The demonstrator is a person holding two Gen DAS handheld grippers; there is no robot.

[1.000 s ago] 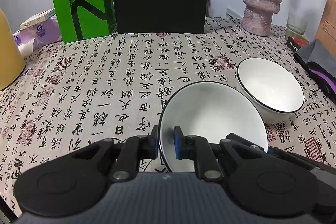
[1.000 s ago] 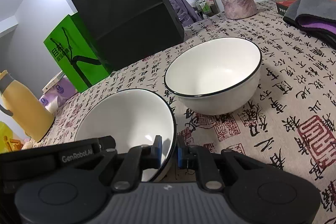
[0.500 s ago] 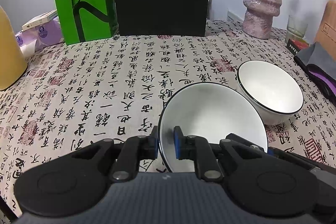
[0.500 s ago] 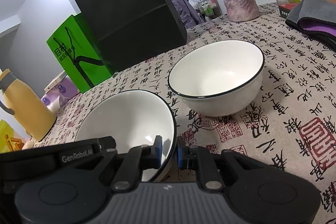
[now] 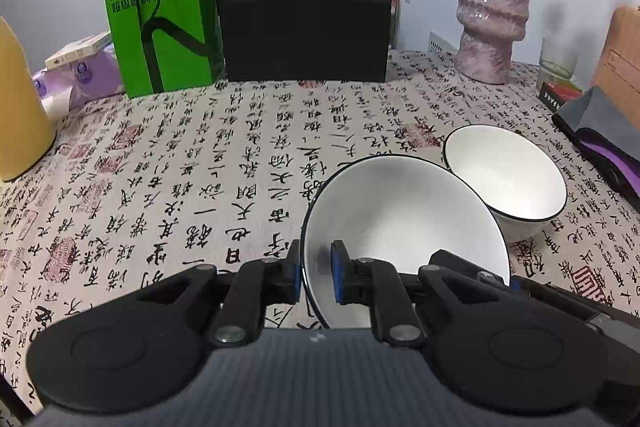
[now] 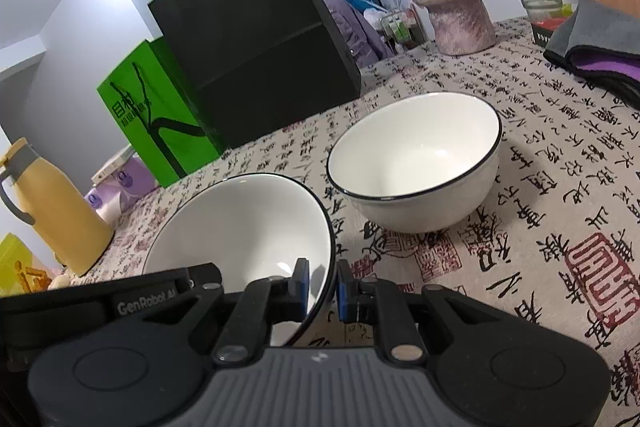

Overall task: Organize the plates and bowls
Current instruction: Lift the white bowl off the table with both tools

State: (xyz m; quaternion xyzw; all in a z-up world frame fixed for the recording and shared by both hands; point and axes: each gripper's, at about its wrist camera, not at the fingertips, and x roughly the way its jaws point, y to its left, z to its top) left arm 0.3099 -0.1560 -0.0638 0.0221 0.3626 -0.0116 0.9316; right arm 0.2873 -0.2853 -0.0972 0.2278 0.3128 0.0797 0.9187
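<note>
Two white bowls are on the table point(image 5: 168, 163). The left gripper point(image 5: 316, 277) and right gripper point(image 6: 323, 285) each pinch the near bowl point(image 5: 400, 227) by opposite rims; the far bowl point(image 5: 508, 179) sits untouched just beside it.

Both wrist cameras look down along their tongs, close over the tablecloth point(image 5: 180, 187), sharing both bowls.

Glossy ceramic bowls point(image 5: 404, 223) rest on a matt printed cloth point(image 5: 200, 187).
</note>
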